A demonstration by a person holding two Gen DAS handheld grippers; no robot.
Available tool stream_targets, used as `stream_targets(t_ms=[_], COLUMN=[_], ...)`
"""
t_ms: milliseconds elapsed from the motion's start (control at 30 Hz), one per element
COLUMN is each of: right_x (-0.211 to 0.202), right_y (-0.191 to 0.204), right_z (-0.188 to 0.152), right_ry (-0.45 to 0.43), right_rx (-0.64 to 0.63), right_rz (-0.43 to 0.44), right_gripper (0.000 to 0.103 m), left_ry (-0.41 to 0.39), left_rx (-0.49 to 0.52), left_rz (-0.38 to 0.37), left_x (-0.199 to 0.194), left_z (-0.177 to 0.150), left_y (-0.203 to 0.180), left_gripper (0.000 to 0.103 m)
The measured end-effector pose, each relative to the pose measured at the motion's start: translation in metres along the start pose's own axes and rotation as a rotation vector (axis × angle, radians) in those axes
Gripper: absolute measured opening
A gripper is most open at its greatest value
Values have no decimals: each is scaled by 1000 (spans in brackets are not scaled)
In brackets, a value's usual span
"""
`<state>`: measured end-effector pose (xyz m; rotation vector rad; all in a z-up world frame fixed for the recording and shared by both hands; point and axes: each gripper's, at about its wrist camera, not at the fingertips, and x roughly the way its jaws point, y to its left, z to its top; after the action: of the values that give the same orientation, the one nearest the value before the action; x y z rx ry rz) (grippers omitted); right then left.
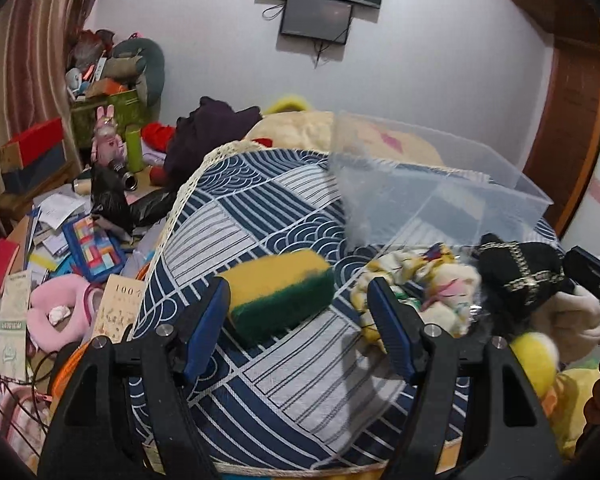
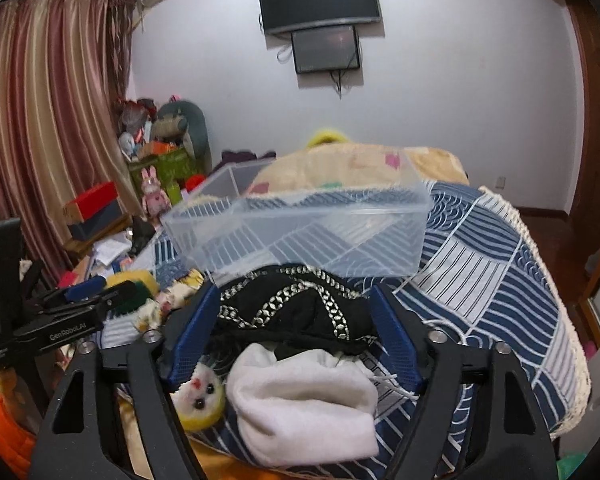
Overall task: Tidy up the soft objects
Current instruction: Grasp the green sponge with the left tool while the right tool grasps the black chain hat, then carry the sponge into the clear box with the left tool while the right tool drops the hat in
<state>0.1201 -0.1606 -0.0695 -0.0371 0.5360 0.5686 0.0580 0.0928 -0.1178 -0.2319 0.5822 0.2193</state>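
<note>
While both grippers hover over the bed point(image 1: 300, 392), neither holds anything: the left gripper point(image 1: 300, 320) stands open around the sponge point(image 1: 281, 294), its left pad touching or nearly touching it, and the right gripper point(image 2: 295, 336) stands open astride the black cloth point(image 2: 295, 308). The sponge is judged light and compressible; grip across its short sides. The cloth is limp; pinch a bunched fold. A clear bin point(image 2: 300, 224) lies at 12 o'clock. A white cloth point(image 2: 304, 404) at 6 o'clock and plush toys point(image 1: 428, 292) at 3 o'clock of the sponge crowd the approach.
</note>
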Motion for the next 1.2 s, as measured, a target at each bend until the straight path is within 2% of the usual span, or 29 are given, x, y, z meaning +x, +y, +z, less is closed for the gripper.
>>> stream_targets(t_ms=[133, 300, 433, 533, 800, 1200], right_x=[15, 16, 16, 13, 1, -25], right_y=[1, 3, 0, -4, -7, -13], right_z=[-3, -5, -5, -4, 2, 27], right_ry=[60, 68, 69, 62, 17, -87], right_rx=[0, -30, -29, -15, 8, 31], right_rz=[-5, -20, -24, -18, -8, -25], right_gripper=[58, 46, 33, 27, 20, 17], left_ry=[-10, -4, 31, 63, 53, -87], left_rx=[9, 6, -18, -48, -51, 50], left_rz=[27, 61, 92, 98, 60, -73], left_x=[3, 8, 20, 31, 29, -26], left_z=[-2, -1, 1, 4, 6, 29], left_y=[-1, 4, 16, 27, 30, -18], left_gripper=[70, 67, 58, 45, 40, 40])
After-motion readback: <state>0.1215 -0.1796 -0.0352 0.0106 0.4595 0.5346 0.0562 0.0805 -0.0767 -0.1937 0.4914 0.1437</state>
